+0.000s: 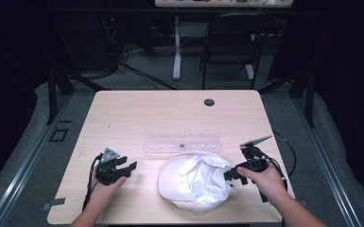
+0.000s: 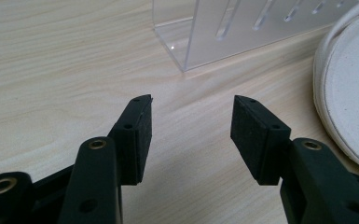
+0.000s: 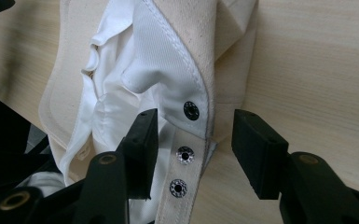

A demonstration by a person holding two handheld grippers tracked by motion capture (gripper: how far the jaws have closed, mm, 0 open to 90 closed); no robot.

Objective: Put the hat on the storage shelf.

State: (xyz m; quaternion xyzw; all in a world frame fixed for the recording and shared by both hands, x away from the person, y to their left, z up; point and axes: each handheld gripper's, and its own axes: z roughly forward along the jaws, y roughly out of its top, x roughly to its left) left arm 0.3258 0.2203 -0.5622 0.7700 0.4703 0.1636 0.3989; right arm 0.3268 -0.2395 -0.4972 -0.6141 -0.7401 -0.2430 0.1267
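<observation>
left hand-held gripper (image 2: 191, 130) – agape, empty | right hand-held gripper (image 3: 193, 149) – apart, seemingly straddling cap strap (image 3: 186, 163)

- The table (image 1: 137, 113) under me is showing pale wood grain, smooth and matt.
- The cap (image 1: 196, 182) is looking like off-white woven cloth, its white lining (image 3: 121, 84) finer and creasing softly.
- Its strap snaps (image 3: 191, 110) are glinting like dark metal.
- The clear rack (image 2: 242, 28) is gleaming, glossy see-through plastic.
- My left gripper (image 2: 191, 126) is showing matt black plastic, rough dull pads (image 2: 245, 135), brassy screw inserts.
- My right gripper (image 3: 193, 140) is looking the same.
</observation>
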